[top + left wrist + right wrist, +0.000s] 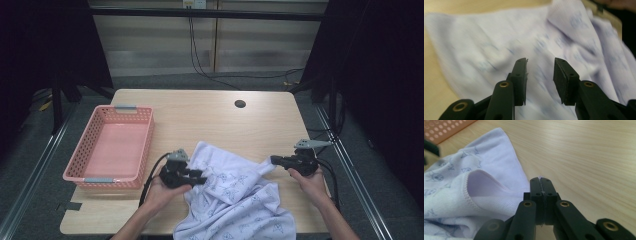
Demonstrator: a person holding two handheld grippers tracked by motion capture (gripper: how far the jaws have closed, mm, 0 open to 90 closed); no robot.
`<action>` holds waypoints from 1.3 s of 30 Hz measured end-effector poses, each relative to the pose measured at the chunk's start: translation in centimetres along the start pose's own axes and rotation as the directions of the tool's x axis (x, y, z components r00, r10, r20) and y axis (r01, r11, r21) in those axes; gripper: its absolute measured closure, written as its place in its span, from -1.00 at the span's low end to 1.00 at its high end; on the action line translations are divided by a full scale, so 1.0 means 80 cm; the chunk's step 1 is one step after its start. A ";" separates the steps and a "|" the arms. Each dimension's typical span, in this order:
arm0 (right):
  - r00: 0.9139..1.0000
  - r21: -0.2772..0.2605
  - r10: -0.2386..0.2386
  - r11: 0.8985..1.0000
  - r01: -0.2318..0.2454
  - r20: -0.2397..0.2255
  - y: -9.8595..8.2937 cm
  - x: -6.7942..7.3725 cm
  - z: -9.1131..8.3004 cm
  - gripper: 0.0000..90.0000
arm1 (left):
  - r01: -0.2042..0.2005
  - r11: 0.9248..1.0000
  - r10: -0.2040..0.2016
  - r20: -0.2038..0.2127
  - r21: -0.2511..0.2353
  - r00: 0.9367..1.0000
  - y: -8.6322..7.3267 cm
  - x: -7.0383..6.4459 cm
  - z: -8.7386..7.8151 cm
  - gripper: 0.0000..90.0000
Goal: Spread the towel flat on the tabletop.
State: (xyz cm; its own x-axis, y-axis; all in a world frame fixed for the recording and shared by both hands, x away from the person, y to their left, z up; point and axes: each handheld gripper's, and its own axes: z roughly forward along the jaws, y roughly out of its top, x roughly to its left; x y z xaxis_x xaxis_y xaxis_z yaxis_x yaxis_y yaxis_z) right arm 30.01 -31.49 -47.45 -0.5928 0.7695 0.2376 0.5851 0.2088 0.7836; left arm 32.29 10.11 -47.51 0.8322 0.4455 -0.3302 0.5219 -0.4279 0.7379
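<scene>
The right gripper had its jaws clamped on an edge of the pale printed cloth. The left gripper held its jaws apart just over the cloth, which spread ahead of them across the worktop. A pink basket stood behind the left gripper.

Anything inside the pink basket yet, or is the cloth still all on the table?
The pink basket looks bare inside; only its floor shows. The cloth lies on the table, its near edge hanging over the front. The right gripper pinches one corner; the left gripper is open over it.
</scene>
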 end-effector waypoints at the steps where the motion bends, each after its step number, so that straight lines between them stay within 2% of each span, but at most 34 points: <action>1: 1.000 -0.003 0.000 1.000 0.000 -0.008 0.000 0.001 0.000 0.99 | -0.001 1.000 0.000 -0.040 -0.007 0.999 0.006 0.010 0.003 0.40; 2: 1.000 -0.003 -0.007 1.000 0.007 -0.011 0.000 0.003 0.000 0.99 | 0.019 0.999 -0.021 -0.056 -0.033 0.998 0.011 0.025 0.006 0.38; 3: 1.000 -0.008 -0.012 1.000 0.012 -0.016 -0.001 0.004 -0.002 0.99 | 0.019 0.999 -0.021 -0.056 -0.033 0.998 0.011 0.025 0.006 0.35; 4: 1.000 -0.010 -0.012 1.000 0.012 -0.023 -0.001 0.005 -0.003 0.99 | 0.044 0.998 -0.048 -0.091 -0.044 0.995 0.018 0.042 0.011 0.34; 5: 0.999 -0.014 -0.018 1.000 0.018 -0.027 -0.002 0.005 -0.004 0.99 | 0.058 0.997 -0.063 -0.109 -0.047 0.992 0.021 0.050 0.013 0.34; 7: 0.999 -0.016 -0.014 1.000 0.013 -0.033 -0.003 0.005 -0.005 0.99 | 0.095 0.992 -0.105 -0.123 -0.084 0.987 0.022 0.065 0.017 0.34; 9: 0.999 -0.020 -0.015 1.000 0.014 -0.035 -0.004 0.005 -0.006 0.99 | 0.113 0.990 -0.124 -0.156 -0.080 0.980 0.022 0.075 0.020 0.35; 10: 0.999 -0.020 -0.015 1.000 0.014 -0.036 -0.004 0.006 -0.008 0.99 | 0.143 0.986 -0.154 -0.148 -0.083 0.977 0.021 0.079 0.021 0.35; 11: 0.999 -0.021 -0.020 1.000 0.019 -0.037 -0.004 0.005 -0.008 0.99 | 0.151 0.985 -0.162 -0.167 -0.079 0.973 0.020 0.081 0.023 0.33; 13: 0.999 -0.023 -0.016 1.000 0.015 -0.040 -0.003 0.005 -0.007 0.99 | 0.148 0.988 -0.153 -0.166 -0.042 0.974 0.017 0.087 0.029 0.30; 14: 0.999 -0.023 -0.016 1.000 0.015 -0.040 -0.003 0.005 -0.007 0.99 | 0.148 0.988 -0.153 -0.166 -0.042 0.974 0.017 0.087 0.029 0.29; 15: 0.999 -0.020 -0.016 1.000 0.015 -0.040 -0.003 0.004 -0.007 0.99 | 0.152 0.988 -0.157 -0.183 -0.040 0.970 0.015 0.089 0.030 0.28; 16: 0.999 -0.020 -0.018 1.000 0.017 -0.039 -0.003 0.003 -0.006 0.99 | 0.162 0.986 -0.168 -0.180 -0.046 0.969 0.013 0.092 0.031 0.28; 17: 0.999 -0.020 -0.018 1.000 0.017 -0.039 -0.002 0.003 -0.006 0.99 | 0.156 0.987 -0.161 -0.198 -0.040 0.967 0.013 0.091 0.032 0.28; 20: 0.999 -0.021 -0.012 1.000 0.011 -0.040 -0.002 0.003 -0.005 0.99 | 0.124 0.992 -0.126 -0.198 -0.023 0.972 0.014 0.089 0.035 0.33; 22: 0.999 -0.022 -0.015 1.000 0.015 -0.039 -0.002 0.002 -0.004 0.99 | 0.100 0.995 -0.097 -0.196 0.005 0.976 0.017 0.085 0.039 0.53; 23: 0.999 -0.021 -0.014 1.000 0.013 -0.039 -0.001 0.002 -0.004 0.99 | 0.087 0.996 -0.082 -0.194 0.014 0.978 0.017 0.083 0.042 0.72; 24: 0.999 -0.022 -0.012 1.000 0.011 -0.038 -0.001 0.002 -0.004 0.99 | 0.092 0.996 -0.089 -0.194 0.006 0.977 0.017 0.081 0.044 0.90; 25: 0.999 -0.026 -0.015 1.000 0.014 -0.039 -0.001 0.002 -0.004 0.99 | 0.095 0.995 -0.092 -0.176 0.011 0.980 0.017 0.080 0.045 0.93; 26: 0.999 -0.031 -0.009 0.999 0.008 -0.039 0.000 0.002 -0.006 0.99 | 0.100 0.995 -0.099 -0.157 -0.001 0.983 0.017 0.079 0.044 0.94; 28: 0.999 -0.062 -0.006 0.998 0.003 -0.040 0.003 0.002 -0.013 0.99 | 0.096 0.995 -0.099 -0.144 -0.031 0.985 0.020 0.074 0.036 0.95; 29: 0.999 -0.069 -0.007 0.998 0.004 -0.042 0.004 0.002 -0.017 0.99 | 0.095 0.994 -0.100 -0.125 -0.051 0.987 0.023 0.070 0.029 0.95; 30: 0.999 -0.085 0.001 0.996 -0.004 -0.045 0.005 0.003 -0.022 0.99 | 0.081 0.994 -0.090 -0.124 -0.073 0.988 0.028 0.064 0.021 0.95; 31: 0.999 -0.099 -0.004 0.995 0.000 -0.046 0.007 0.003 -0.027 0.99 | 0.044 0.993 -0.058 -0.129 -0.107 0.990 0.040 0.051 0.001 0.95; 32: 0.999 -0.099 -0.004 0.995 0.000 -0.046 0.007 0.003 -0.027 0.99 | 0.044 0.993 -0.058 -0.129 -0.107 0.990 0.040 0.051 0.001 0.95; 34: 0.999 -0.146 -0.007 0.989 -0.001 -0.050 0.015 0.006 -0.040 0.99 | 0.018 0.991 -0.036 -0.135 -0.130 0.990 0.050 0.043 -0.015 0.95; 36: 0.999 -0.187 -0.014 0.982 0.005 -0.046 0.026 0.009 -0.049 0.99 | -0.005 0.984 -0.019 -0.135 -0.176 0.991 0.064 0.033 -0.037 0.95; 39: 0.999 -0.245 -0.032 0.969 0.022 -0.039 0.046 0.012 -0.062 0.99 | -0.055 0.971 0.018 -0.159 -0.233 0.987 0.086 0.021 -0.070 0.95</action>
State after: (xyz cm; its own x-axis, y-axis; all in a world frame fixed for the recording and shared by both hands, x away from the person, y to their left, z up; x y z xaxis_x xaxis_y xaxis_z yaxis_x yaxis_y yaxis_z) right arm 28.83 -32.98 -41.48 -0.6328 0.7380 0.2345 0.4187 0.0713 0.9053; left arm 36.25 12.32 -39.68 0.8011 0.5571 -0.2188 0.4170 -0.2571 0.8718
